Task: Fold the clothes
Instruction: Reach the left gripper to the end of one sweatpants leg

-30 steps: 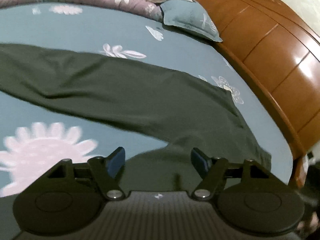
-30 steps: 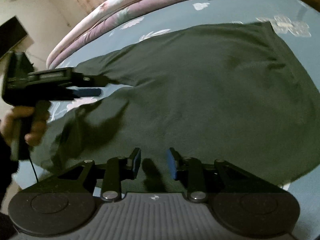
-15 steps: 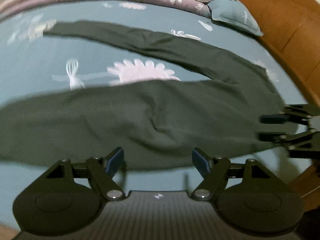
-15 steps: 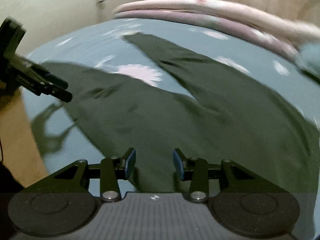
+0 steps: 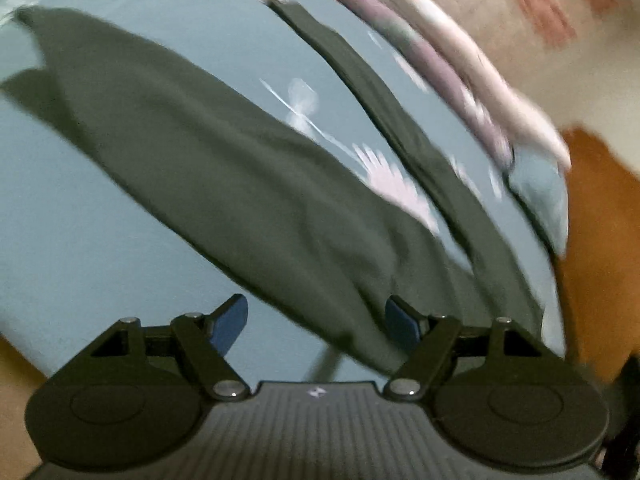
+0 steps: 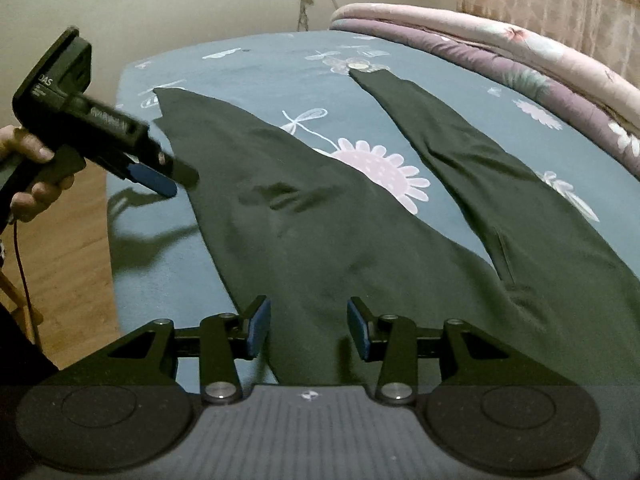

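Dark green trousers (image 6: 320, 216) lie flat on the teal flowered bed sheet (image 6: 248, 60), their two legs spread in a V toward the far end. My right gripper (image 6: 308, 328) hovers open over the near, wide part of the trousers, with nothing between its fingers. My left gripper (image 6: 180, 180), held by a hand (image 6: 28, 184), hangs just above the left leg's outer edge near the bed's left side. In the blurred left wrist view, the left gripper (image 5: 316, 320) is open over the edge of the trousers (image 5: 240, 184), holding nothing.
Folded pink and purple quilts (image 6: 520, 56) line the far right side of the bed. A teal pillow (image 5: 544, 200) leans by the wooden headboard (image 5: 596, 248). The bed's left edge drops to a wooden floor (image 6: 68, 264). A pale wall (image 6: 180, 4) stands behind.
Both grippers have swung away from the headboard end and now look along the trouser legs. The left gripper has moved out along the left leg. Both stay open and hold nothing.
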`<state>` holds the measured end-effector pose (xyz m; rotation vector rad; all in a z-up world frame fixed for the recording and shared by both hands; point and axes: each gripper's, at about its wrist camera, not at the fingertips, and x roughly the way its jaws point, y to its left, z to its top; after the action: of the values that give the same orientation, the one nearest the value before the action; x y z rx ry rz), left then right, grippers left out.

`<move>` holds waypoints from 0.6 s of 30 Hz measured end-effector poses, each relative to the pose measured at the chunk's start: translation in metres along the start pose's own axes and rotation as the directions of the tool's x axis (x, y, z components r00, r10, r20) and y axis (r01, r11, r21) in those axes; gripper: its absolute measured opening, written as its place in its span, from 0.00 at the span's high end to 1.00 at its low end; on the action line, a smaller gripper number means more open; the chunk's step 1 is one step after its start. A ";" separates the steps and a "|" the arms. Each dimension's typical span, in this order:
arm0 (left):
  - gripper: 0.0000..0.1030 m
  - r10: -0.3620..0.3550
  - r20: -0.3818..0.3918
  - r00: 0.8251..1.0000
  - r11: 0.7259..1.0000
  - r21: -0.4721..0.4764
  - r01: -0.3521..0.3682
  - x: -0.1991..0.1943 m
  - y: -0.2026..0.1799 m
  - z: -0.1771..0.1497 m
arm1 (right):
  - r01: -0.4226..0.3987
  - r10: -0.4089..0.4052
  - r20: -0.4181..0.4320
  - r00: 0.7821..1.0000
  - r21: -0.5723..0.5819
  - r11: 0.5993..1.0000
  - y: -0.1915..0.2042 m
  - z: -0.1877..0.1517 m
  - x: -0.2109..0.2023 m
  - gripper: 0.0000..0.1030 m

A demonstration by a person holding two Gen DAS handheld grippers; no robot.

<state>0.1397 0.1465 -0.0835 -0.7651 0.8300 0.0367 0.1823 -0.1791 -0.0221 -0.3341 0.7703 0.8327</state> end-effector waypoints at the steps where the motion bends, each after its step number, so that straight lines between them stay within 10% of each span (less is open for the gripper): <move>1: 0.27 0.003 0.025 1.000 0.999 -0.038 -0.002 -0.003 0.009 0.005 | 0.000 0.000 -0.003 1.000 0.013 1.000 -0.001 -0.001 -0.001 0.52; 12: 0.27 0.109 0.240 0.965 0.982 -0.175 -0.067 -0.047 0.090 0.057 | 0.062 -0.057 -0.048 0.997 0.116 0.991 -0.004 0.007 0.009 0.50; 18: 0.25 -0.010 0.265 0.964 0.973 -0.222 0.071 -0.048 0.128 0.082 | 0.103 -0.093 -0.075 0.993 0.142 0.985 0.004 0.022 0.018 0.50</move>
<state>0.1197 0.3040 -0.0927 -0.9717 0.5621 0.1966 0.1973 -0.1555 -0.0200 -0.2696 0.8668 0.6709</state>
